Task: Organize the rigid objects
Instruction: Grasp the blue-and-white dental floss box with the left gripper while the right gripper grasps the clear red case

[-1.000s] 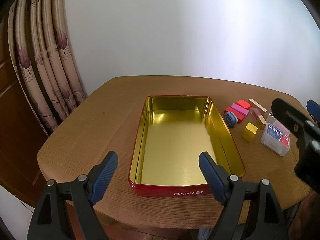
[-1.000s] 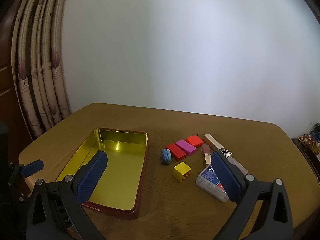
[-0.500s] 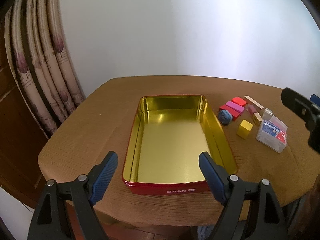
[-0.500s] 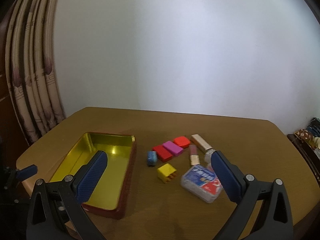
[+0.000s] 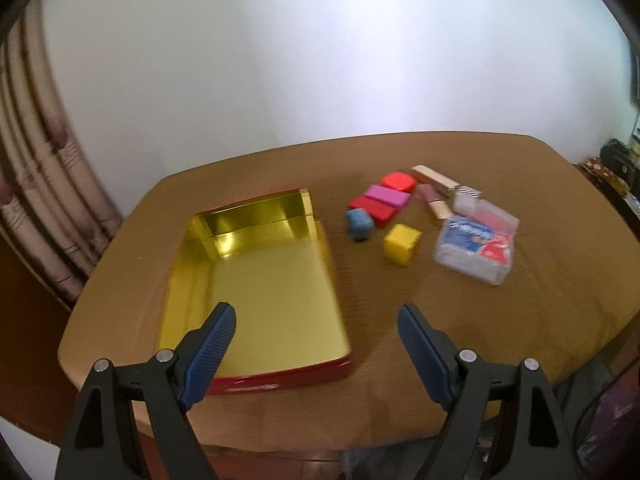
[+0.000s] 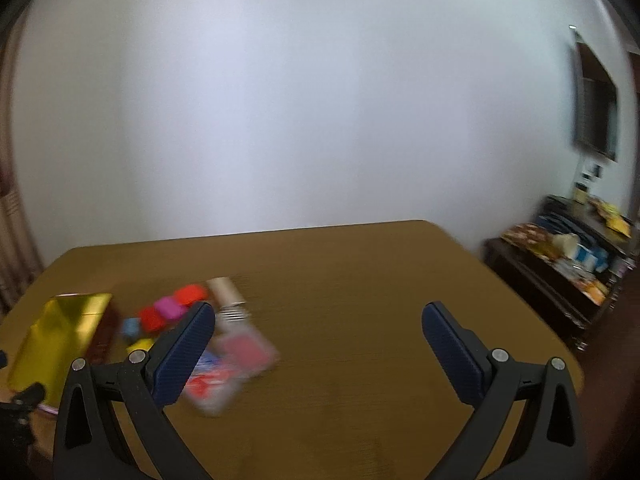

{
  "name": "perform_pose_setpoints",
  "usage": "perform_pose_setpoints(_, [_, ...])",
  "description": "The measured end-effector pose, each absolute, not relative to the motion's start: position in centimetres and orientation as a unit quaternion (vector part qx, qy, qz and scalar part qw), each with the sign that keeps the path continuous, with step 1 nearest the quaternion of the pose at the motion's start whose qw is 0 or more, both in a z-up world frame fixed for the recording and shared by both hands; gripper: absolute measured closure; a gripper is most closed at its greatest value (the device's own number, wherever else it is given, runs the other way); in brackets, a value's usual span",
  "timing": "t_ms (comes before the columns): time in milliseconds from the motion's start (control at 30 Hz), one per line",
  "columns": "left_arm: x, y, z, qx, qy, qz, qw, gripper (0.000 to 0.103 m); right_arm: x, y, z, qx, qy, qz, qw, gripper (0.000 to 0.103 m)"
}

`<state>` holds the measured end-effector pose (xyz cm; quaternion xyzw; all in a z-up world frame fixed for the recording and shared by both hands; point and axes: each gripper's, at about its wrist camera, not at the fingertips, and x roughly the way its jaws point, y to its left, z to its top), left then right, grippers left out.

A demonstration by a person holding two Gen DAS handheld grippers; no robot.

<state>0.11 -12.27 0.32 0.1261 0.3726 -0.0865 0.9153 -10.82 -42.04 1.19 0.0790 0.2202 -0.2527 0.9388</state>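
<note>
An empty red tin with a gold inside (image 5: 256,280) lies on the brown table, also at the left of the right wrist view (image 6: 60,336). To its right lie a blue piece (image 5: 359,225), a yellow block (image 5: 401,243), red (image 5: 371,209), pink (image 5: 389,196) and orange-red (image 5: 398,182) blocks, a wooden stick (image 5: 434,176) and a clear card box (image 5: 478,246). My left gripper (image 5: 316,322) is open and empty over the tin's near right corner. My right gripper (image 6: 318,320) is open and empty above the table, right of the blurred card box (image 6: 232,368).
Curtains (image 5: 36,184) hang at the left. A dark sideboard with clutter (image 6: 568,256) stands right of the table, and a dark screen (image 6: 596,116) hangs on the wall above it. The table's front edge (image 5: 320,436) is just under my left gripper.
Both grippers have swung to the right. The tin has slid left in both views, and the right view now shows the table's right end and the sideboard. Both stay open.
</note>
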Motion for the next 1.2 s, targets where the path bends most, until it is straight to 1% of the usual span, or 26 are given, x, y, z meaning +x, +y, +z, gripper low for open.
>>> perform_pose_setpoints(233, [2.6, -18.4, -0.9, 0.111, 0.425, -0.153, 0.885, 0.018, -12.8, -48.7, -1.0, 0.109, 0.242, -0.299, 0.917, 0.0])
perform_pose_setpoints(300, [3.7, -20.0, -1.7, 0.095, 0.45, -0.157, 0.874, 0.018, -13.7, -50.4, -1.7, 0.125, 0.249, -0.302, 0.912, 0.0])
perform_pose_setpoints(333, [4.7, -20.9, -2.4, 0.076, 0.479, -0.157, 0.86, 0.018, -13.7, -51.0, -2.0, 0.132, 0.253, -0.302, 0.91, 0.0])
perform_pose_setpoints(633, [9.8, -23.5, -4.0, -0.083, 0.589, -0.098, 0.798, 0.018, -12.9, -53.0, -3.3, 0.13, 0.27, -0.282, 0.912, 0.0])
perform_pose_setpoints(933, [13.2, -25.1, -6.1, -0.132, 0.627, -0.015, 0.768, 0.018, -13.3, -56.2, -5.0, 0.183, 0.283, -0.273, 0.901, 0.0])
perform_pose_setpoints(1200, [15.1, -26.7, -8.0, -0.15, 0.641, 0.02, 0.752, 0.017, -13.1, -56.4, -5.4, 0.194, 0.284, -0.253, 0.904, 0.0])
